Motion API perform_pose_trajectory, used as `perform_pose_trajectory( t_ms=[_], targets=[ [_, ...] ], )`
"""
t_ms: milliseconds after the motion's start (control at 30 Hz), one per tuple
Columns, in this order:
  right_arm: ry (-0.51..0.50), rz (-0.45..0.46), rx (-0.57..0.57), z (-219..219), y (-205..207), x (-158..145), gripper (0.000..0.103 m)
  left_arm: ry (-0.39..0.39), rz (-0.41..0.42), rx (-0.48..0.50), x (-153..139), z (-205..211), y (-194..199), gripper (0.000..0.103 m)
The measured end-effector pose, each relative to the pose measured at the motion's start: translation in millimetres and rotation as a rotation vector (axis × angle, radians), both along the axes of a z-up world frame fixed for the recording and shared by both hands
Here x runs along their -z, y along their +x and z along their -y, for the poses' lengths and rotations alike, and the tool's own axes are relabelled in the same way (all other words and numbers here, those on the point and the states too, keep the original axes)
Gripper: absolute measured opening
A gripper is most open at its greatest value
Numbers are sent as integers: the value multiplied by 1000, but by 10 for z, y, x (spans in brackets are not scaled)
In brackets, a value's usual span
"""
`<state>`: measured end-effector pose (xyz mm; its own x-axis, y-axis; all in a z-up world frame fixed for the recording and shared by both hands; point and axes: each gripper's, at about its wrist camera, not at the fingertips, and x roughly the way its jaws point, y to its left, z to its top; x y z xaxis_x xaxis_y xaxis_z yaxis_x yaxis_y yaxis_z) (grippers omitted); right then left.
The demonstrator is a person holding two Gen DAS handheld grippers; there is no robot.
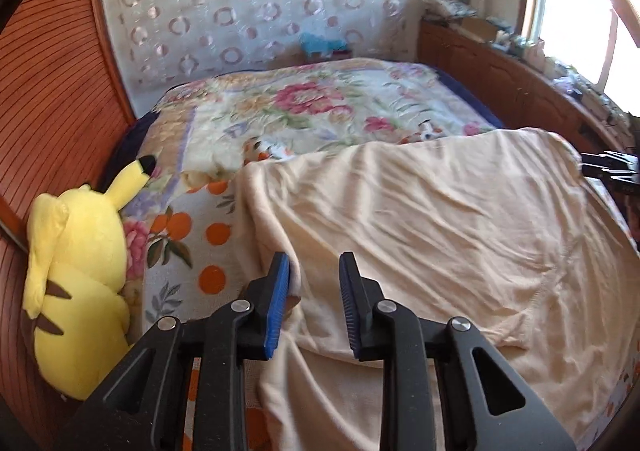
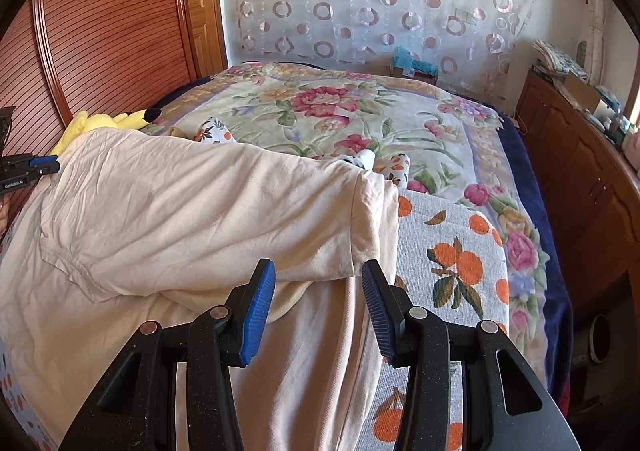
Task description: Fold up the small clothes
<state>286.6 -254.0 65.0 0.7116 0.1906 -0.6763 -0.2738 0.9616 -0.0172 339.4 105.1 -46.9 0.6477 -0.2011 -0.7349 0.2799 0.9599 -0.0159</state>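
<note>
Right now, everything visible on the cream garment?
The cream garment looks like soft knit cotton, creased, spread over the orange-print cloth on the bed. Its far part is folded back over the near part, and a stitched hem shows. It lies between the open pads of both the left hand-held gripper and right hand-held gripper.

Before you stands a bed covered by a floral blanket. On it lies a grey cloth printed with oranges, and across that a cream knit garment spreads wide. A yellow plush toy sits at the bed's edge by the wooden slatted panel.
</note>
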Motion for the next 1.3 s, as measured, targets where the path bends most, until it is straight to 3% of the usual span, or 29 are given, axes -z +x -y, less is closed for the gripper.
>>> perform_pose_trajectory(
  t_ms=[133,300,533,667,700,733,867,1000,1300],
  targets=[
    [2,-2,12,39,7,7,47,26,-5,29,-10,85,-29,27],
    [9,-6,12,55,14,9,47,70,-36,-44,84,-19,44,27],
    [-2,-1,5,55,2,-11,47,51,45,-112,-77,-182,-101,27],
    [0,-2,2,59,20,-12,47,70,-3,-112,33,-186,-8,27],
    [0,-1,0,56,21,-14,47,77,-13,-111,66,-181,16,25],
    [0,-1,-2,49,22,-16,47,88,-24,-111,104,-172,38,15],
    [-12,1,-11,32,24,-21,47,117,-32,-95,157,-106,57,5],
    [-16,3,-15,60,29,-36,47,139,-16,-70,118,-14,16,3],
    [12,-25,19,131,91,-5,47,86,42,-79,-123,-28,-8,3]
  ],
)
